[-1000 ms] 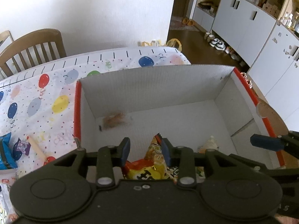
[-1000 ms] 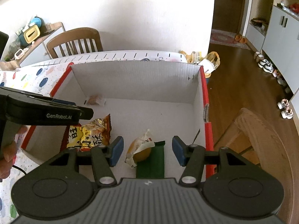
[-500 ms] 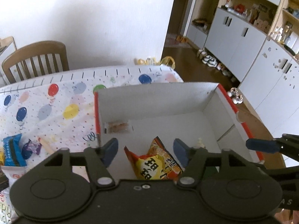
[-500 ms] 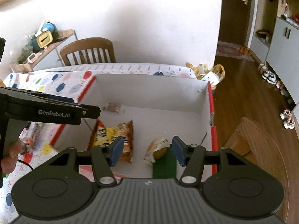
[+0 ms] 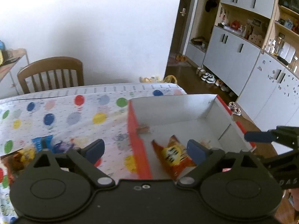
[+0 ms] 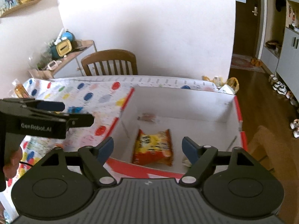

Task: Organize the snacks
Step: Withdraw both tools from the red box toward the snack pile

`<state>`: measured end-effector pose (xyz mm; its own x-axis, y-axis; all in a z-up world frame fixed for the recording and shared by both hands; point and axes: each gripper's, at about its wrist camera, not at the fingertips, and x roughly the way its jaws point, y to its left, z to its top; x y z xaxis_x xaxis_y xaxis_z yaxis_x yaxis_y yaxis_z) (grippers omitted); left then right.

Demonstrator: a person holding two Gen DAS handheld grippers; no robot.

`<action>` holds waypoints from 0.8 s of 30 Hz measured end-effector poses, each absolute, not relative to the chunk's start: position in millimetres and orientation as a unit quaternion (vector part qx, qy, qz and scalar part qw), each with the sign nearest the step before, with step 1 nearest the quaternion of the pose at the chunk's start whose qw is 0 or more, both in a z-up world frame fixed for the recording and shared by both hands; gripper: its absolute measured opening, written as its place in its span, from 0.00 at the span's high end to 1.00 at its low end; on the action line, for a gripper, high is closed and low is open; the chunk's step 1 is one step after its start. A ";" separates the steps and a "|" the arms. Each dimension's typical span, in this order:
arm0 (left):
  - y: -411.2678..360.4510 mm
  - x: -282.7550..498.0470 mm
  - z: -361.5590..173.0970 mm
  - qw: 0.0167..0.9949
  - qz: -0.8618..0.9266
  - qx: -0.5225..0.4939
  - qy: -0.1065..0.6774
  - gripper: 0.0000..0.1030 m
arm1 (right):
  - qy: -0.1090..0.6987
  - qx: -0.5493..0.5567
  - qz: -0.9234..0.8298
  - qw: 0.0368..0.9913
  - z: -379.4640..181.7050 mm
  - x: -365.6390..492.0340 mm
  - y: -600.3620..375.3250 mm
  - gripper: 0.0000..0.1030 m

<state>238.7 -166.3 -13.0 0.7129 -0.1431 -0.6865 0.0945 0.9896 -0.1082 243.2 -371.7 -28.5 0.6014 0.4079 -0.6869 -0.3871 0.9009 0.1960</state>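
Left wrist view: table under a white tablecloth (image 5: pixel 61 112) printed with coloured balloons. On it, to the right, sits an open cardboard box (image 5: pixel 177 104), white inside, red along the rim. Box contents: an orange-and-yellow snack bag (image 5: pixel 173 155) lying flat on the floor near the front; a small clear-wrapped snack (image 5: pixel 143 129) in the far left corner against the wall; a pale wrapped item (image 5: pixel 204 142) to the right of the bag, mostly hidden behind a blue finger pad. Loose snacks lie outside the box on the cloth at lower left: a blue packet (image 5: pixel 40 143), a purple wrapper (image 5: pixel 61 146), an orange-yellow packet (image 5: pixel 22 156), all blurred.

Left gripper (image 5: pixel 144 150): jaws spread wide, nothing between them; it straddles the box's left wall, one pad over the cloth, one over the bag.

Right gripper (image 6: pixel 147 148): jaws likewise wide apart and empty, above the box's front edge, with the snack bag (image 6: pixel 153 147) seen between the pads.

Right wrist view only: side shelf with a yellow radio-like object (image 6: pixel 64 46), the person's left hand (image 6: pixel 11 164) on the left gripper's handle, the whole face of the bag, and the wrapped snack (image 6: pixel 147 116) at the far wall. Wooden chair (image 6: pixel 110 62) stands behind the table.

Left wrist view only: grey cabinets (image 5: pixel 229 52) and shoes along the floor, plus the loose snacks beside the box.
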 end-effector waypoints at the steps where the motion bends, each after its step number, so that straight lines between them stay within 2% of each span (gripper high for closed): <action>1: -158.8 233.2 -12.6 0.926 -0.061 -0.032 0.372 0.07 | 0.387 0.017 0.225 0.894 -27.5 240.8 -366.1 0.22; 4: -137.8 220.2 -12.1 0.927 -0.052 -0.039 0.369 0.05 | 0.383 0.023 0.235 0.893 -24.2 232.0 -347.5 0.21; 7: -116.1 204.9 -11.9 0.929 -0.044 -0.041 0.365 0.01 | 0.374 0.029 0.243 0.895 -21.1 223.4 -330.2 0.16; 24: -14.8 145.4 -24.3 0.937 0.000 -0.054 0.346 0.00 | 0.375 0.025 0.264 0.888 -30.4 206.0 -231.5 0.15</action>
